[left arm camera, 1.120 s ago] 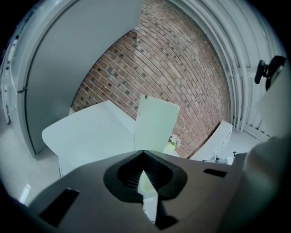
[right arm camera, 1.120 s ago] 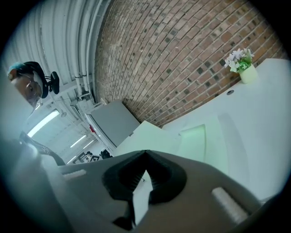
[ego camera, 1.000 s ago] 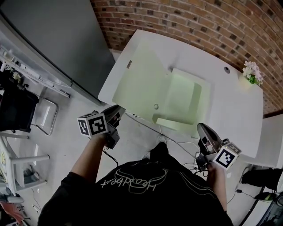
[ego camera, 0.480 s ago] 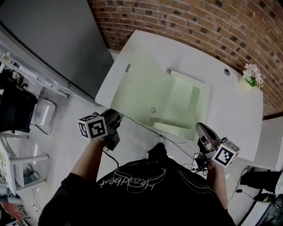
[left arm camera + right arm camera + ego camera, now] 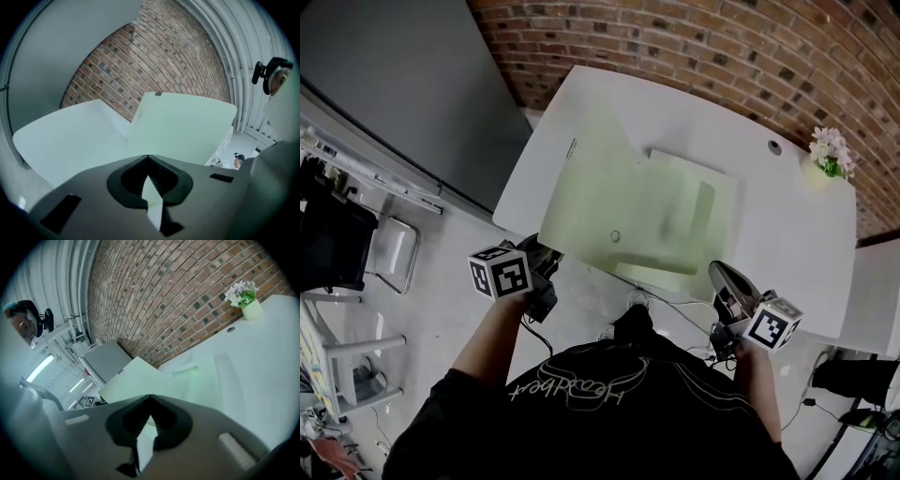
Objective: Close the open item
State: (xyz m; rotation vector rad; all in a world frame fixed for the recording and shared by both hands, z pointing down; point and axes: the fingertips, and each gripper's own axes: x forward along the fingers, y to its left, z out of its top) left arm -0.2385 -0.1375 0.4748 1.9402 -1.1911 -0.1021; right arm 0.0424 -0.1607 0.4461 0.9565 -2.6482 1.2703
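Observation:
A pale green folder (image 5: 675,220) lies on the white table (image 5: 787,234). Its left cover (image 5: 586,187) stands lifted and blurred, leaning over the base, with a small round snap (image 5: 615,236) near its lower edge. My left gripper (image 5: 549,257) hovers shut and holding nothing just off the table's front left edge, clear of the cover. In the left gripper view the cover (image 5: 187,124) rises ahead of the left gripper (image 5: 148,157). My right gripper (image 5: 720,272) is shut and holds nothing by the front right edge. The folder (image 5: 140,376) lies beyond the right gripper (image 5: 150,397).
A small pot of flowers (image 5: 829,156) stands at the table's far right corner, near a cable hole (image 5: 774,146). A brick wall (image 5: 722,47) runs behind. A grey panel (image 5: 403,84) and chairs (image 5: 389,253) are to the left. Cables (image 5: 675,300) hang below the table's front.
The folder's left cover has lifted off the table and swung rightward over the base. My left gripper has dropped back from the cover's edge. The right gripper has barely moved.

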